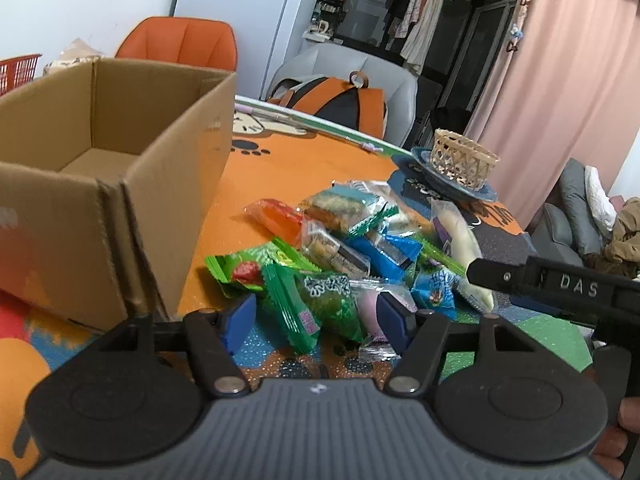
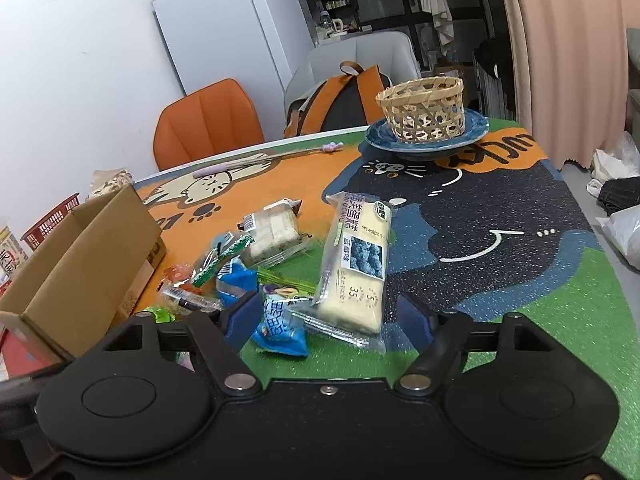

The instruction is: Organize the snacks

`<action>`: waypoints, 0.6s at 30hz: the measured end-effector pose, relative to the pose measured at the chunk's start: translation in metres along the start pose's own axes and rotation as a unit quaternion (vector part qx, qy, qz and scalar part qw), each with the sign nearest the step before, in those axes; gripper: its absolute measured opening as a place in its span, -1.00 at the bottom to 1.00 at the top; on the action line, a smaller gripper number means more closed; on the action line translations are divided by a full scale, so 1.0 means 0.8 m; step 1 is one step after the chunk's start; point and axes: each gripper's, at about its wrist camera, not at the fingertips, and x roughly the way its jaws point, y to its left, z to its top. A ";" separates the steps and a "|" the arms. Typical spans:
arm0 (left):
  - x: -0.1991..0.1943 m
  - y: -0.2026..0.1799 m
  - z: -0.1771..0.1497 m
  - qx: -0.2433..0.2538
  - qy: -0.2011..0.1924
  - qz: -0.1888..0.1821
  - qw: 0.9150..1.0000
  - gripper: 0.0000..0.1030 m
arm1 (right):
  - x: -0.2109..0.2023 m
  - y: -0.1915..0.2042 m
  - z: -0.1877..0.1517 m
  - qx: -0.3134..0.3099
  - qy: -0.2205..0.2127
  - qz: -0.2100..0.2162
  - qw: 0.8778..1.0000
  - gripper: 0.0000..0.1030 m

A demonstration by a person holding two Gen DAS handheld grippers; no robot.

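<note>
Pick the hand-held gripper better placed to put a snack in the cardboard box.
Left, probably. The left hand-held gripper straddles a green packet, and the box stands right beside it.

Light even and fairly bright, indoor, soft; source not in view. Shadows weak: only a faint dark edge under the cardboard box (image 1: 120,184) and under the snack packets (image 1: 332,248). Small glints on the clear wrappers and glitter sparkle on the desk (image 2: 500,240) mat. Back room with the hanging clothes (image 1: 424,12) is dim. Strong fisheye bending in both views: the white cabinet (image 2: 240,28) and pink curtain (image 1: 568,80) bow outward, and the corners go black. Near side of the box is smeared with blur; the green packet (image 1: 312,304) is slightly soft. Right wrist view sharper, print on the long cake packet (image 2: 356,264) readable.
</note>
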 end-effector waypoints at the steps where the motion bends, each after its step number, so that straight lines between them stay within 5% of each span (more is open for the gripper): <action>1: 0.002 0.001 0.000 -0.003 0.000 0.001 1.000 0.27 | 0.004 0.000 0.002 0.000 0.001 0.000 1.000 0.39; 8: 0.008 0.002 0.000 -0.010 -0.004 0.001 1.000 0.23 | 0.026 -0.002 0.004 0.004 0.014 0.000 1.000 0.19; 12: 0.011 0.004 0.001 -0.017 -0.007 0.003 1.000 -0.17 | 0.029 -0.004 0.005 0.005 0.014 0.004 1.000 0.11; 18: 0.008 0.005 -0.003 -0.015 -0.007 -0.010 1.000 -0.33 | 0.023 -0.002 0.001 0.002 0.015 0.004 1.000 0.04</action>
